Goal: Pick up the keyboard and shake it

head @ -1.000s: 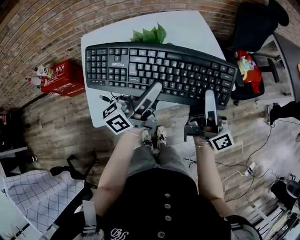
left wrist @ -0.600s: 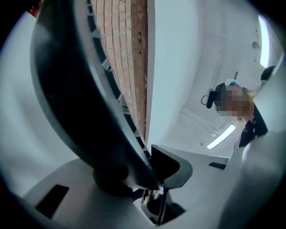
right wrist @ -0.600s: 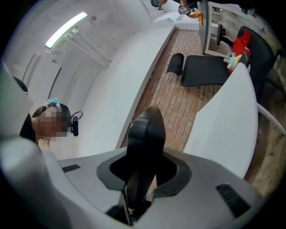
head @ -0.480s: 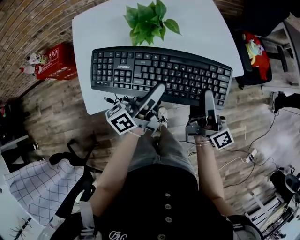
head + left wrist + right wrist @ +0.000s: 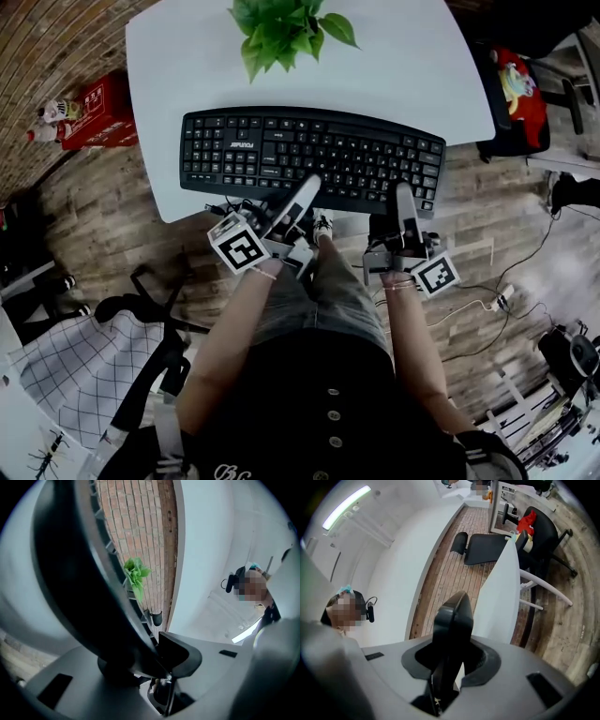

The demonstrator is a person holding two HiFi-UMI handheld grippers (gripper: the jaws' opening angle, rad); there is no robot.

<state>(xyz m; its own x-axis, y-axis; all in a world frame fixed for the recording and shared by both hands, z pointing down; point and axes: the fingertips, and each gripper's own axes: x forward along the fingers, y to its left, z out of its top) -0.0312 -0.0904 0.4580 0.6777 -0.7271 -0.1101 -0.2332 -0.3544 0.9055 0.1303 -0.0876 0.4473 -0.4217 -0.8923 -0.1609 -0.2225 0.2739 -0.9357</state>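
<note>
Seen from above, a red box (image 5: 98, 111) sits on the wooden floor at far left. Beside it stands a white bench (image 5: 178, 66), with a leafy green plant (image 5: 281, 23) at its far edge. A black keyboard (image 5: 309, 157) lies lengthwise over the near part of the bench, its front edge reaching past the bench's edge. Whether it touches the bench cannot be told. The left hand-held gripper (image 5: 302, 192), its marker cube facing up, has its jaws closed part-way on the keyboard's front edge near the middle. Its own view shows that dark edge clamped between them. The right hand-held gripper (image 5: 405, 195) grips the same front edge further right, jaws pressed on the thin black rim. At far right is a black chair (image 5: 502, 141) with something red on its seat.
</note>
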